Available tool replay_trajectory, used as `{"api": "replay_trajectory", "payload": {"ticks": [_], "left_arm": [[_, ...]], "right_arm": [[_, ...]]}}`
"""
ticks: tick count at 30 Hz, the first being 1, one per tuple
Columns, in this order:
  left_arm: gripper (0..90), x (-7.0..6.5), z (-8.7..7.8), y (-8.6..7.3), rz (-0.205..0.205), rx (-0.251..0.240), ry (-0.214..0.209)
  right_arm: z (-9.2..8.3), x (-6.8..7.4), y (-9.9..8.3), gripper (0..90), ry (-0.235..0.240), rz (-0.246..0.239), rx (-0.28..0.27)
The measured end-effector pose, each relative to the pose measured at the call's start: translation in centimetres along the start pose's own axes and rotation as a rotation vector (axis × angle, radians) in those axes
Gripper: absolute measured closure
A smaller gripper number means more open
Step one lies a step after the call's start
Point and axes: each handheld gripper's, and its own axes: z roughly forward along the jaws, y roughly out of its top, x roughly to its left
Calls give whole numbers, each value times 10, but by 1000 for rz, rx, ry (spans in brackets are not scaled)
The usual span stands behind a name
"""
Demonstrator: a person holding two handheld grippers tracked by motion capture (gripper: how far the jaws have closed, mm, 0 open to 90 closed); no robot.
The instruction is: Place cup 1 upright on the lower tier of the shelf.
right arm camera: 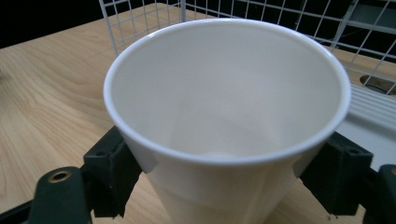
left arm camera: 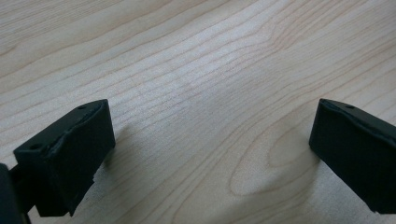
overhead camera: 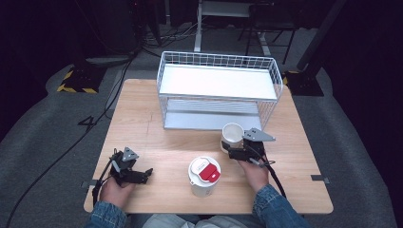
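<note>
Table (overhead camera: 157, 142); lidded cup (overhead camera: 204, 176) overhead.

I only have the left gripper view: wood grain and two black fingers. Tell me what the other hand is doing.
Observer: The right gripper is shut on an open white cup, its fingers pressing the cup's sides below the rim.
Operator: Report where that cup is on the table.
Observer: In front of the white wire shelf rack, near its right front corner.
Operator: Say what else is on the table.
Observer: A second white cup with a red-and-white lid stands near the front edge, between the two hands.
Operator: Confirm my gripper's place.
Observer: The left gripper is open, low over the table's front left, to the left of the lidded cup.
</note>
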Motion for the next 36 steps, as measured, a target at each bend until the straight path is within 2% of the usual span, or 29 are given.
{"api": "replay_trajectory", "payload": {"ticks": [13,22,26,34,36], "left_arm": [[9,0,0,0,5,0,-1],[9,0,0,0,5,4,-3],[8,1,0,0,5,4,-3],[9,1,0,1,12,2,-1],[9,1,0,1,12,0,-1]], "right_arm": [[9,-11,24,212,-26,23,-10],[27,-15,34,212,-42,31,12],[34,-19,39,211,-53,49,3],[41,-23,47,211,-79,36,-36],[43,-23,48,211,-87,36,-25]]}}
